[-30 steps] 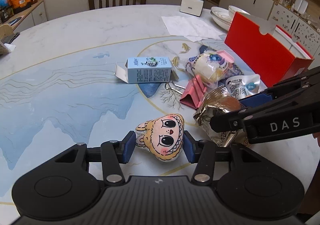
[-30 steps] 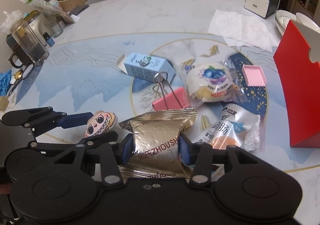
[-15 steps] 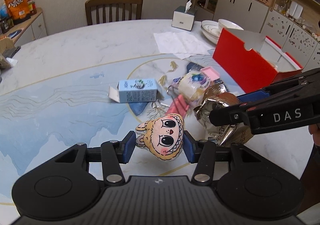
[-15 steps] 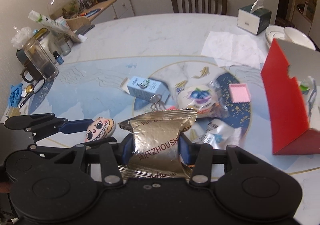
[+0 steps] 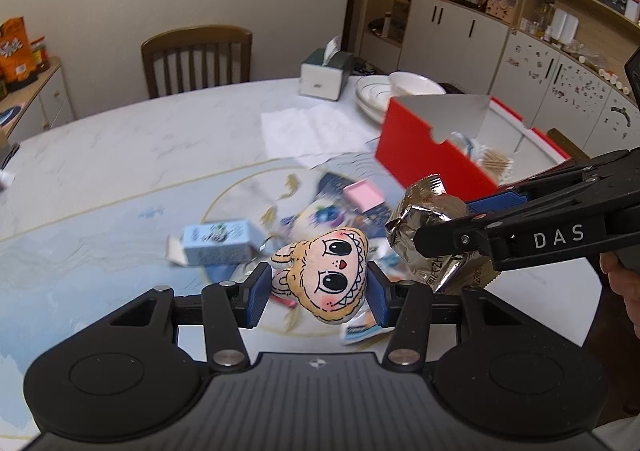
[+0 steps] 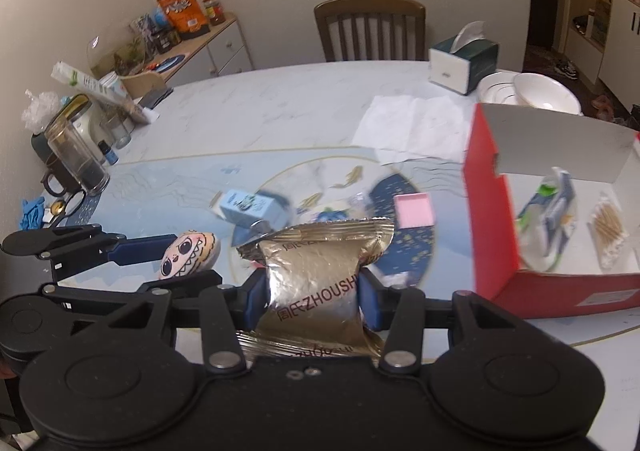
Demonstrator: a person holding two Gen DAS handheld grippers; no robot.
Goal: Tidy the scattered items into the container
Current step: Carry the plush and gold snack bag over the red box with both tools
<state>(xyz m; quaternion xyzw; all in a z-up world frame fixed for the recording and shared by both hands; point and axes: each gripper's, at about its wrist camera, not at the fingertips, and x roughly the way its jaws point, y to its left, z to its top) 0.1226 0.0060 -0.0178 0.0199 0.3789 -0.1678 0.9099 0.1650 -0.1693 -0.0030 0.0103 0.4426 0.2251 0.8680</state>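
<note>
In the left wrist view, the left gripper (image 5: 318,289) is clenched on a plush face toy (image 5: 326,277), its blue pads pressing both sides of the toy, which hangs above the table (image 5: 120,155). At 3 o'clock the right gripper (image 5: 448,227) reaches in from the edge, grasping a gold foil snack packet (image 5: 430,211). Beyond it, at about 1 o'clock, stands the open red box (image 5: 428,159), with a bundle of cotton swabs (image 5: 496,163) showing over its wall. Below the toy, blurred, lie a light blue carton (image 5: 218,243) at 9 o'clock and a pink pad (image 5: 363,195) at 12 o'clock. A tissue box (image 5: 326,73) and stacked white bowls (image 5: 400,89) sit near the far rim.

In the right wrist view, the right gripper (image 6: 312,297) grips the foil packet (image 6: 316,283) at its waist, lifted clear of the table (image 6: 280,111). At 9 o'clock the left gripper (image 6: 176,255) holds the plush toy (image 6: 188,253). The red box (image 6: 484,219) stands at 3 o'clock, holding a plastic-wrapped item (image 6: 550,211) and the swabs (image 6: 608,231). The blue carton (image 6: 250,209) and pink pad (image 6: 412,209) lie at 12 o'clock, just beyond the packet. A glass jar (image 6: 76,157) stands at 10 o'clock.
</note>
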